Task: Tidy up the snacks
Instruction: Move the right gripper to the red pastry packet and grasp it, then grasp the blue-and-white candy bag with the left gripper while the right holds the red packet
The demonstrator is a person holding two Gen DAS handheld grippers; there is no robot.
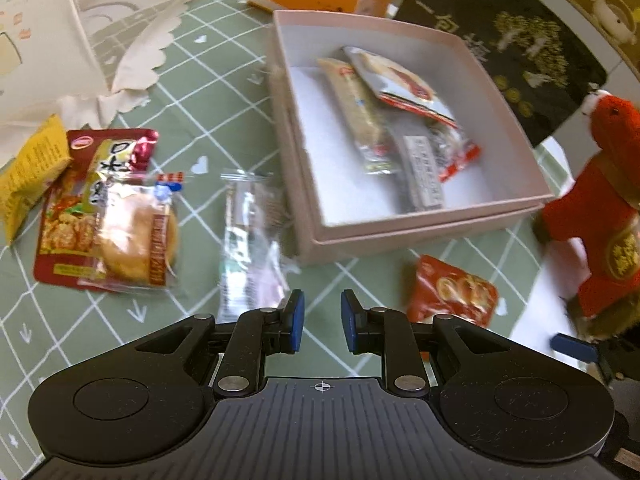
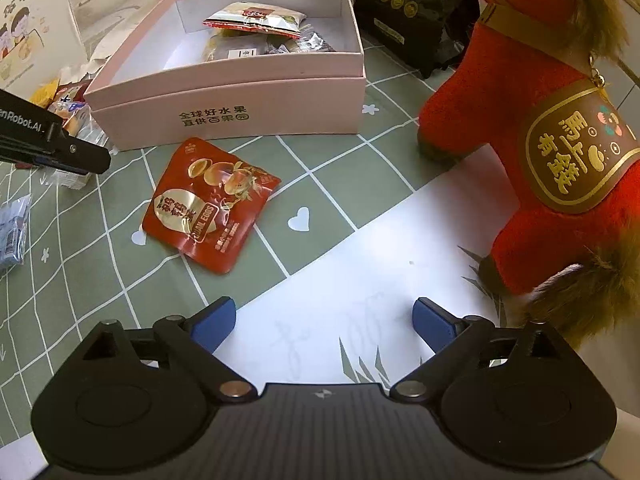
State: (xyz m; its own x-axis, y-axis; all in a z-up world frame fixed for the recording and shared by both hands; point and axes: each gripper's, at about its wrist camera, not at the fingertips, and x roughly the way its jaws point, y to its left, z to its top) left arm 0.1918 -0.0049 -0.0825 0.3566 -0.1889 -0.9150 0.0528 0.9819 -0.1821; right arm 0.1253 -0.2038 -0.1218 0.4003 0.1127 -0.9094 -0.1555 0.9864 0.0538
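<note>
Left wrist view's blurry, left gripper (image 1: 322, 322) narrowly apart holding nothing, right gripper (image 2: 324, 320) wide apart, snacks (image 1: 396, 132) half buried in the pink box (image 1: 400, 232), labels unreadable.

Pink box (image 2: 224, 108) looks like matt card; red snack pack (image 2: 212, 204) just in front is shiny foil; toy horse (image 2: 532, 92) beside box is fuzzy cloth.
</note>
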